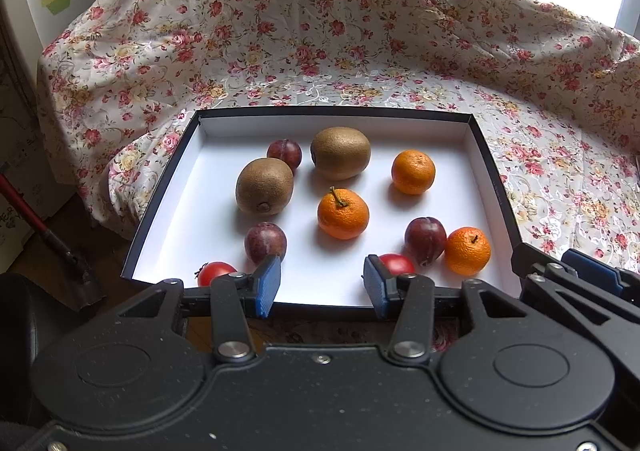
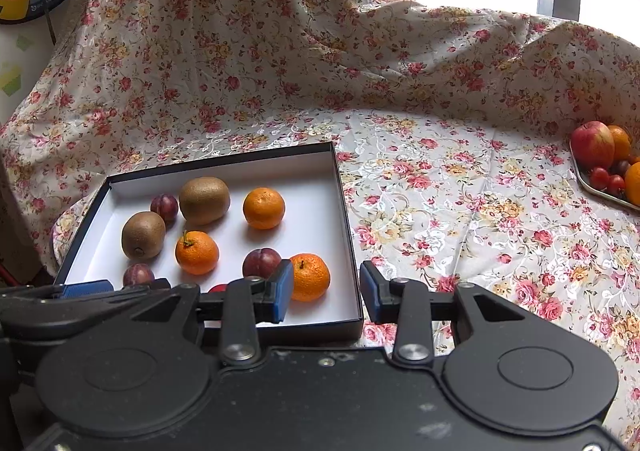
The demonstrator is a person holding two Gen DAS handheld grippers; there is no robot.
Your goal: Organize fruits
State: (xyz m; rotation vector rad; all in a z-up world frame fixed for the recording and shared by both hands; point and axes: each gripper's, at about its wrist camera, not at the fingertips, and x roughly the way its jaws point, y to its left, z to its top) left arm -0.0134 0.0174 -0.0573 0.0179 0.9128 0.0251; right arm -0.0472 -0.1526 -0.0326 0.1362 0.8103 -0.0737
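Floral cloth [image 1: 360, 31], cream with pink roses, covers a table and rises in folds behind it. On the cloth sits a shallow box [image 1: 490, 171] with black walls and a white floor, its near edge towards both cameras.

Inside the box lie two brown kiwis [image 1: 341, 153], one near the far edge and one towards the left wall. Three oranges [image 1: 343, 213] sit there too: one at the centre, one near the right wall, one at the near right corner. Three dark plums [image 1: 425, 241] are scattered among them, one touching the corner orange. Two red tomatoes [image 1: 214, 272] rest along the near edge.

Left gripper [image 1: 321, 285] hovers over the near edge of the box, its blue fingers [image 1: 268, 285] spread apart with nothing between them. Right gripper [image 2: 326, 297] hangs over the near right corner of the box, its fingers also parted and empty.

At the far right edge of the table, seen from the right wrist, a metal tray [image 2: 592, 189] carries an apple [image 2: 592, 145], more oranges and small tomatoes.
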